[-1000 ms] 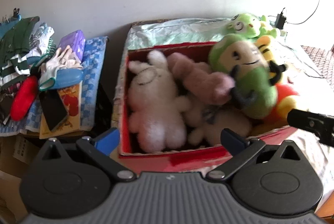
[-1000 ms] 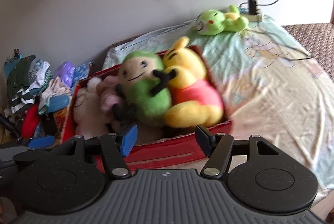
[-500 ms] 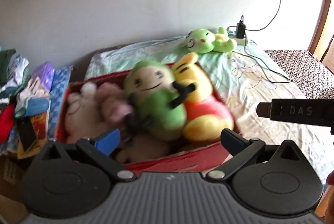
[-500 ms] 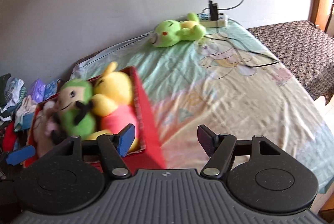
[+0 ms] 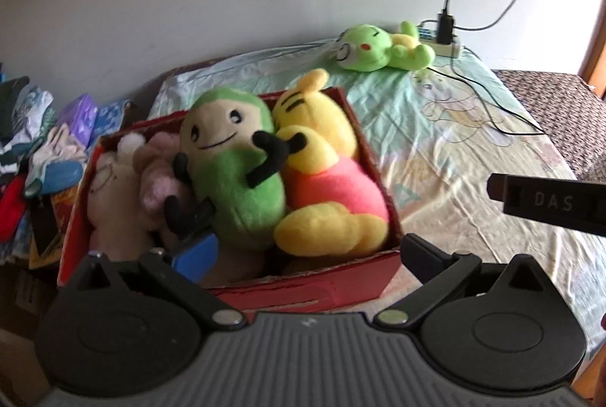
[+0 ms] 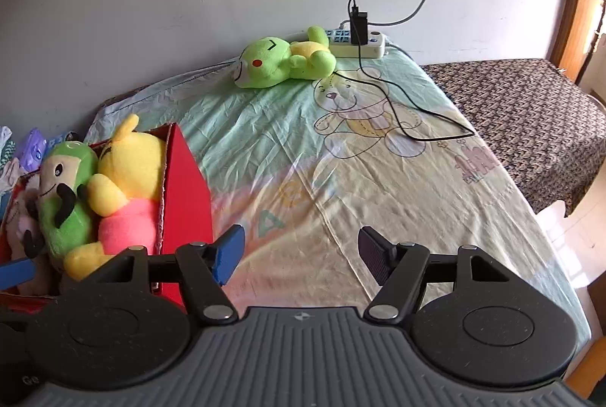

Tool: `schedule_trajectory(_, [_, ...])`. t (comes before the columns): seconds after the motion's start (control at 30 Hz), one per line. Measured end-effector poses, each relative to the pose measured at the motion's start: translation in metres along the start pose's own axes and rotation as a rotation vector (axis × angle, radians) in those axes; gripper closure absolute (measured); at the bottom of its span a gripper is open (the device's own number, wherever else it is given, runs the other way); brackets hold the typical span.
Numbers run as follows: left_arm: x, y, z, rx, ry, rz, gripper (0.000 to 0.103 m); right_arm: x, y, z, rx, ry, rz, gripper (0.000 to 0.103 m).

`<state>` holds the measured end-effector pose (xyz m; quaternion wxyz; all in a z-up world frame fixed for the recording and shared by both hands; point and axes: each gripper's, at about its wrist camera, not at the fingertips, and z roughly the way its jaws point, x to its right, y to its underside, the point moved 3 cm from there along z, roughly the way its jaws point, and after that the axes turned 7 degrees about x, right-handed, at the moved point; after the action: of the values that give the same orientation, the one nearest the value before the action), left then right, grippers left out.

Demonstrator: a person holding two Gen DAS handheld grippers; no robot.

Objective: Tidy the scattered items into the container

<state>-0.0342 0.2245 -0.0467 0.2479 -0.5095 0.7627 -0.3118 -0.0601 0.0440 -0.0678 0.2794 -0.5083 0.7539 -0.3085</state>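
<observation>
My right hand-held gripper [image 6: 301, 255], jaws wide and empty, faces the green frog plush [image 6: 284, 62], lying crosswise far ahead on the bed [image 6: 378, 179]; my left hand-held gripper [image 5: 303, 255], also wide, is farther off.

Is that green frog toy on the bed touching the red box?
Apart. The right wrist view shows bare bedsheet between green frog toy and red box.

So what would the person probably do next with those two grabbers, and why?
Probably reach the right gripper forward toward the green frog plush. It is the only toy lying loose on the bed sheet, near the power strip, while the red box already holds the others. Both grippers are open and hold nothing.
</observation>
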Motion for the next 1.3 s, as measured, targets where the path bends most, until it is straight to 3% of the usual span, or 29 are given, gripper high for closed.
schedule_trajectory(0.6, [-0.055, 0.006, 0.001, -0.041, -0.119, -0.152, 0.000, -0.045, -0.024, -0.004, 0.033, -0.124, -0.087, 0.029])
schedule_trajectory(1.3, [-0.122, 0.012, -0.004, -0.049, -0.191, -0.170, 0.000, -0.118, -0.015, -0.018, 0.039, -0.210, -0.153, 0.028])
